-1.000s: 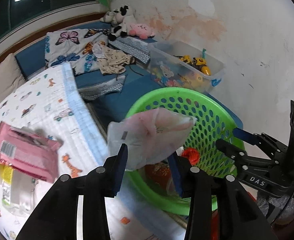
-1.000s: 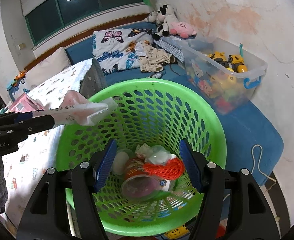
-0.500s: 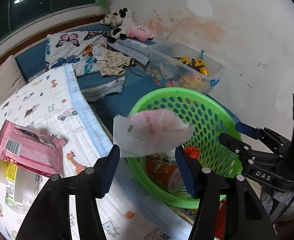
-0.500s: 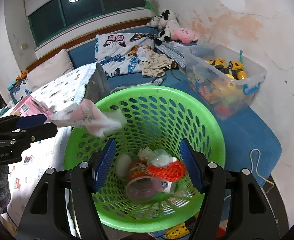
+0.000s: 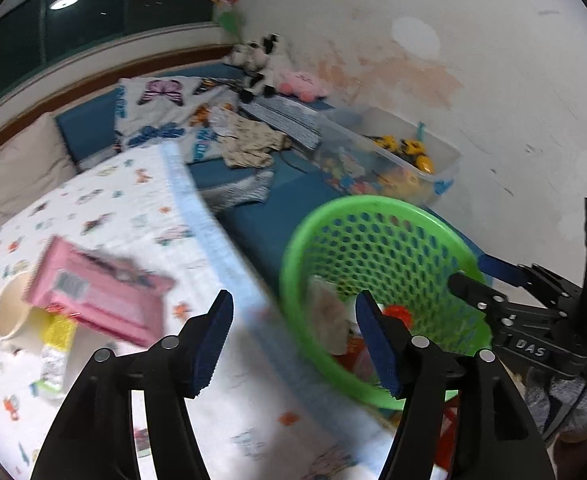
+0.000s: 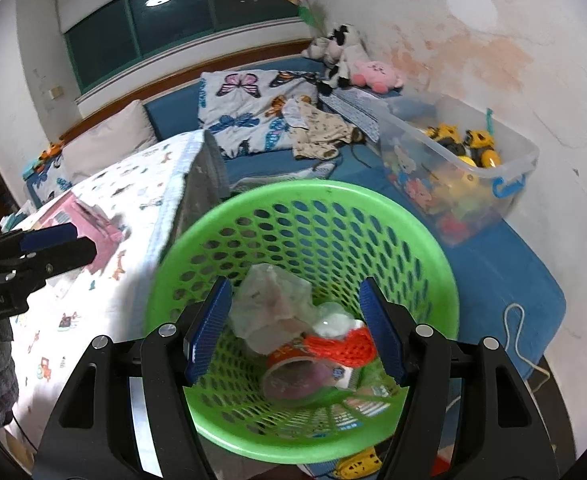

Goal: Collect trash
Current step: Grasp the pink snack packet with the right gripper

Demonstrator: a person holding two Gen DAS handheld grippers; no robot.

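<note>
green basket point(image 6: 301, 216) holds a crumpled wrapper point(image 6: 271, 304); left gripper point(image 5: 293, 330) beside it, jaws just opened, empty; right gripper point(image 6: 293, 322) gapes above it, empty.

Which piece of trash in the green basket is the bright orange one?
The orange net, draped over the round cup in the green basket. The crumpled wrapper beside it is pale pinkish-white, not orange.

Motion blur smears the pink packet point(image 5: 97, 292) and cup point(image 5: 7, 312) on the bed; the basket point(image 6: 433, 264) bottom is hidden behind the right gripper point(image 6: 295, 330).
</note>
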